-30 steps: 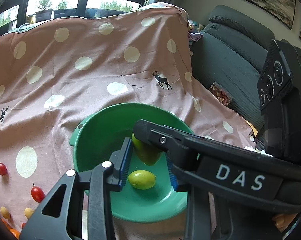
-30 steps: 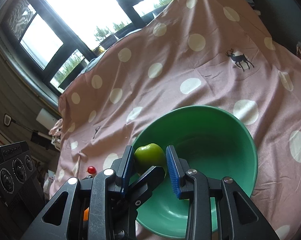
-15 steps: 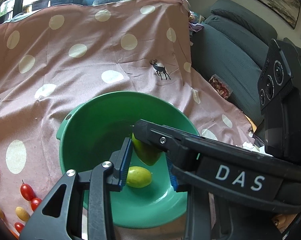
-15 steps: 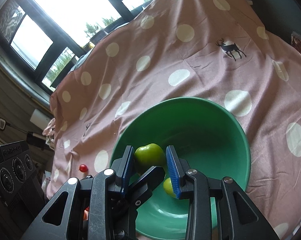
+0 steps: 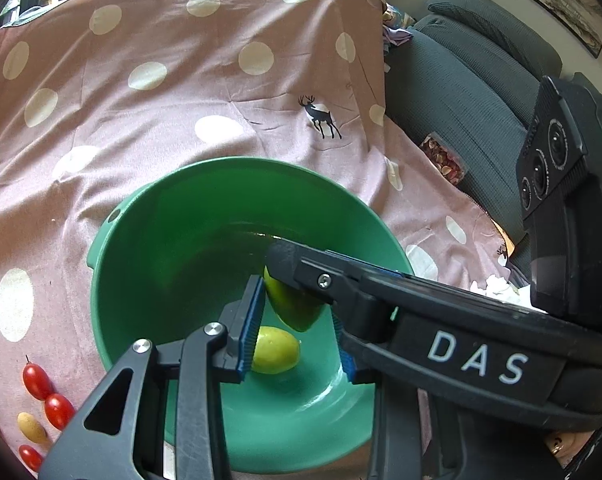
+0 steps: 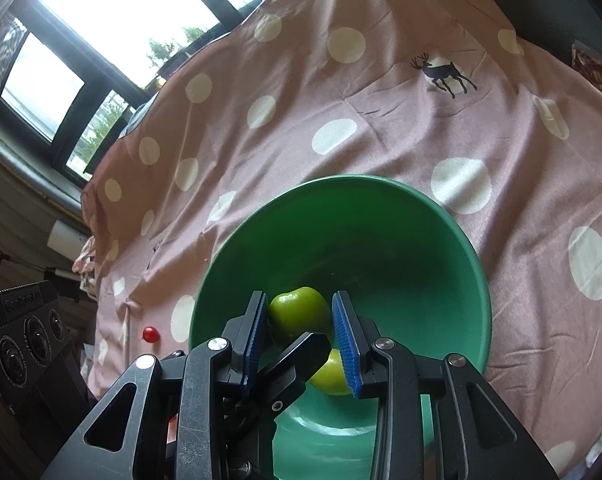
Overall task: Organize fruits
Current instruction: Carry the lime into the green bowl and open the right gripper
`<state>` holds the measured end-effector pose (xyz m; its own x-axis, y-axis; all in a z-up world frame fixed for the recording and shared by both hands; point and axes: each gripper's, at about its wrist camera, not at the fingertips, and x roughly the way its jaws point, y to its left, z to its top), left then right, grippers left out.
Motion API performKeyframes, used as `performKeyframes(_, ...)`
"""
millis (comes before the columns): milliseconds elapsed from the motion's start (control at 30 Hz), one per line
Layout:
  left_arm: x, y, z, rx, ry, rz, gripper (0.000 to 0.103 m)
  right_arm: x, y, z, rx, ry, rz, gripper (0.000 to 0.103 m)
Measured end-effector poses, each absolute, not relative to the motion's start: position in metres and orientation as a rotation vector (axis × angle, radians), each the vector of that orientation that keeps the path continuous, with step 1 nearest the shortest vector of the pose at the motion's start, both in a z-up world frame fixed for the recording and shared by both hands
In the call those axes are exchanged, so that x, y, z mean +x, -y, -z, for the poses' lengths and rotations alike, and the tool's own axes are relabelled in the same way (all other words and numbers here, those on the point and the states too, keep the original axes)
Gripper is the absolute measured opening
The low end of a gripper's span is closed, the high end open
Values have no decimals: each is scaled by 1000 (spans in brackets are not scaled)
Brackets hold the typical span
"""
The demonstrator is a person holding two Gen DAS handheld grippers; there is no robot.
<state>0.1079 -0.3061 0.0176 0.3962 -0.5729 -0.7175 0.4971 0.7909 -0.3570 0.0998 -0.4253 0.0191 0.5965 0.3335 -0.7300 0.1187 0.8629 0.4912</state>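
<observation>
A green fruit [image 6: 299, 312] is clamped in the right gripper [image 6: 301, 340] above the bowl [image 6: 441, 216]. The left gripper [image 5: 297, 326] is nearly closed, and whether it also presses the fruit cannot be told. If dropped, the fruit could be bruised against the yellow one [image 5: 275, 350].

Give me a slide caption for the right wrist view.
Right gripper holds a green apple over the green bowl, above a yellow-green fruit inside.

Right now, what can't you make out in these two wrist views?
- Left wrist: the right gripper crosses in front and covers the far side of the green fruit, so whether the jaws of the left gripper press it is unclear.
- Both views: the yellow-green fruit in the bowl sits half behind the blue pads.
- Left wrist: the cherry tomatoes run off the lower-left edge, so their count is unknown.
</observation>
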Motion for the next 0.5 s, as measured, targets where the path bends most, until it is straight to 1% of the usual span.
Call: performKeyframes(500, 116, 310, -6, -91, -1009, 681, 31, 106, 426, -8, 540, -990, -115, 37)
